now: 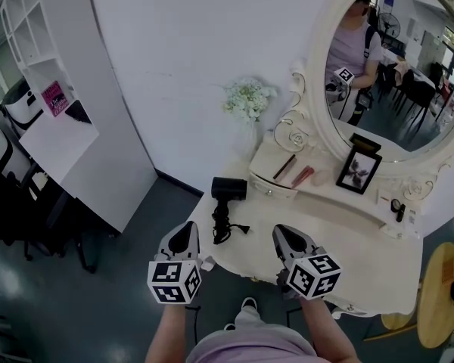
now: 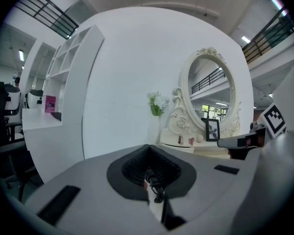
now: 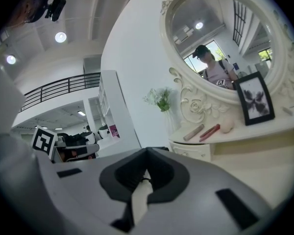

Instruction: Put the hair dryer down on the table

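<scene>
The black hair dryer point(image 1: 228, 188) lies on the white dressing table point(image 1: 363, 267), near its left end, with its handle and coiled cord point(image 1: 224, 230) trailing toward me. My left gripper point(image 1: 185, 231) hovers at the table's left front edge, a little left of the cord, shut and empty. In the left gripper view, a loop of cord point(image 2: 156, 187) shows past the closed jaws point(image 2: 148, 148). My right gripper point(image 1: 285, 234) is over the table's front edge to the right of the cord, jaws together with nothing in them point(image 3: 147, 152).
An oval mirror point(image 1: 397, 66) stands at the back of the table. Below it a raised shelf point(image 1: 325, 187) carries a photo frame point(image 1: 359, 170) and small cosmetics point(image 1: 303, 175). A vase of white flowers point(image 1: 248, 100) stands behind the dryer. At the left is a white shelf unit point(image 1: 57, 89); at the right, a wooden stool point(image 1: 439, 293).
</scene>
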`<action>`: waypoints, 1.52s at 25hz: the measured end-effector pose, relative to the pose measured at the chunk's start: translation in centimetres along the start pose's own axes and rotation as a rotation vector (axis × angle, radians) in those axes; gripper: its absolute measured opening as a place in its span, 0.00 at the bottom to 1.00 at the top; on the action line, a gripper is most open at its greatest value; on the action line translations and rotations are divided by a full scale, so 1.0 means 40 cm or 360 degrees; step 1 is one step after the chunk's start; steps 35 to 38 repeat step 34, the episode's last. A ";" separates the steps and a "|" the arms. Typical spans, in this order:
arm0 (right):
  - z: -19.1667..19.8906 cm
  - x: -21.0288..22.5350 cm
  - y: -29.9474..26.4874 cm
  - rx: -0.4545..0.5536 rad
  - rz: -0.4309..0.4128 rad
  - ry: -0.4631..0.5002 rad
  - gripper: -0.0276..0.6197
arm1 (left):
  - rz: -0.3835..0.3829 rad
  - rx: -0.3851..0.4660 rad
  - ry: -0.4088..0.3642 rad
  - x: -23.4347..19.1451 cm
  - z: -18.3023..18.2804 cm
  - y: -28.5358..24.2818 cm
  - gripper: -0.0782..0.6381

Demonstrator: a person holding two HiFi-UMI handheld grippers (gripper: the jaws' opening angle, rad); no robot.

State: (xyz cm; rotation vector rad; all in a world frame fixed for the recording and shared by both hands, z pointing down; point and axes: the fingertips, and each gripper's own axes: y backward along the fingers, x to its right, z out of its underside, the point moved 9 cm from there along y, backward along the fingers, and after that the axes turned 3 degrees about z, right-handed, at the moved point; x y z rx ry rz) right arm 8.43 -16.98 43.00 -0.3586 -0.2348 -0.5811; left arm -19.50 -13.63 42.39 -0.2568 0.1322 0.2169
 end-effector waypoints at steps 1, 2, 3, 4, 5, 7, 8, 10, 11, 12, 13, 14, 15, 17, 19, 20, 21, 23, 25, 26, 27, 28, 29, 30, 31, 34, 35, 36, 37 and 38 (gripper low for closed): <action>0.000 -0.001 0.001 0.0001 -0.0002 0.0007 0.05 | 0.0001 0.0002 0.0004 0.001 0.003 0.004 0.11; 0.000 -0.002 0.002 0.0004 -0.0004 0.0015 0.05 | 0.0003 0.0003 0.0007 0.002 0.006 0.007 0.11; 0.000 -0.003 0.003 0.0008 -0.0005 0.0024 0.05 | 0.0007 0.0004 0.0009 0.004 0.010 0.010 0.11; 0.000 -0.004 0.004 0.0013 -0.0004 0.0034 0.05 | 0.0011 0.0005 0.0011 0.006 0.015 0.012 0.11; -0.001 -0.005 0.005 0.0018 -0.0004 0.0045 0.05 | 0.0014 0.0005 0.0013 0.008 0.019 0.014 0.11; -0.004 -0.006 0.006 0.0026 -0.0004 0.0069 0.05 | 0.0016 0.0006 0.0020 0.013 0.027 0.018 0.11; -0.006 -0.007 0.006 0.0029 -0.0004 0.0083 0.05 | 0.0015 0.0005 0.0022 0.015 0.030 0.019 0.11; -0.009 -0.008 0.005 0.0033 0.0000 0.0109 0.05 | 0.0014 0.0007 0.0023 0.019 0.034 0.020 0.11; -0.011 -0.008 0.005 0.0034 0.0003 0.0119 0.04 | 0.0012 0.0009 0.0023 0.021 0.034 0.020 0.11; -0.012 -0.008 0.004 0.0036 0.0005 0.0126 0.05 | 0.0009 0.0011 0.0023 0.022 0.035 0.021 0.11; -0.012 -0.009 0.003 0.0037 0.0005 0.0131 0.04 | 0.0005 0.0012 0.0023 0.023 0.035 0.021 0.11; -0.012 -0.009 0.002 0.0037 0.0003 0.0135 0.04 | 0.0001 0.0012 0.0024 0.023 0.036 0.022 0.11; -0.012 -0.010 0.001 0.0035 0.0001 0.0139 0.04 | -0.0004 0.0011 0.0025 0.024 0.036 0.024 0.11; -0.011 -0.012 -0.002 0.0029 -0.0003 0.0145 0.05 | -0.0016 0.0006 0.0025 0.023 0.037 0.026 0.11; -0.011 -0.013 -0.006 0.0026 -0.0002 0.0153 0.04 | -0.0027 0.0004 0.0023 0.021 0.037 0.026 0.11; -0.011 -0.014 -0.008 0.0024 -0.0001 0.0157 0.04 | -0.0031 0.0004 0.0022 0.019 0.036 0.025 0.11; -0.012 -0.014 -0.011 0.0023 0.0000 0.0162 0.04 | -0.0032 0.0004 0.0021 0.018 0.034 0.024 0.11; -0.012 -0.016 -0.014 0.0018 0.0000 0.0167 0.04 | -0.0030 0.0003 0.0018 0.019 0.031 0.021 0.11; -0.011 -0.016 -0.016 0.0009 0.0000 0.0168 0.04 | -0.0027 0.0000 0.0016 0.022 0.031 0.018 0.11; -0.010 -0.016 -0.018 0.0005 -0.0002 0.0168 0.04 | -0.0026 -0.0002 0.0016 0.023 0.031 0.016 0.11; -0.011 -0.016 -0.019 0.0003 -0.0005 0.0170 0.04 | -0.0026 -0.0004 0.0016 0.025 0.031 0.014 0.11; -0.011 -0.017 -0.021 0.0002 -0.0008 0.0172 0.04 | -0.0027 -0.0007 0.0016 0.026 0.032 0.012 0.11; -0.013 -0.017 -0.024 0.0003 -0.0011 0.0173 0.04 | -0.0027 -0.0010 0.0015 0.026 0.031 0.009 0.11; -0.014 -0.017 -0.027 0.0004 -0.0014 0.0174 0.04 | -0.0027 -0.0013 0.0013 0.026 0.031 0.005 0.11; -0.015 -0.017 -0.029 0.0006 -0.0016 0.0175 0.04 | -0.0026 -0.0016 0.0011 0.026 0.031 0.002 0.11; -0.016 -0.014 -0.035 0.0008 -0.0018 0.0176 0.04 | -0.0017 -0.0025 0.0005 0.029 0.032 -0.009 0.11; -0.016 -0.014 -0.035 0.0008 -0.0018 0.0176 0.04 | -0.0017 -0.0025 0.0005 0.029 0.032 -0.009 0.11; -0.016 -0.014 -0.035 0.0008 -0.0018 0.0176 0.04 | -0.0017 -0.0025 0.0005 0.029 0.032 -0.009 0.11; -0.016 -0.014 -0.035 0.0008 -0.0018 0.0176 0.04 | -0.0017 -0.0025 0.0005 0.029 0.032 -0.009 0.11; -0.016 -0.014 -0.035 0.0008 -0.0018 0.0176 0.04 | -0.0017 -0.0025 0.0005 0.029 0.032 -0.009 0.11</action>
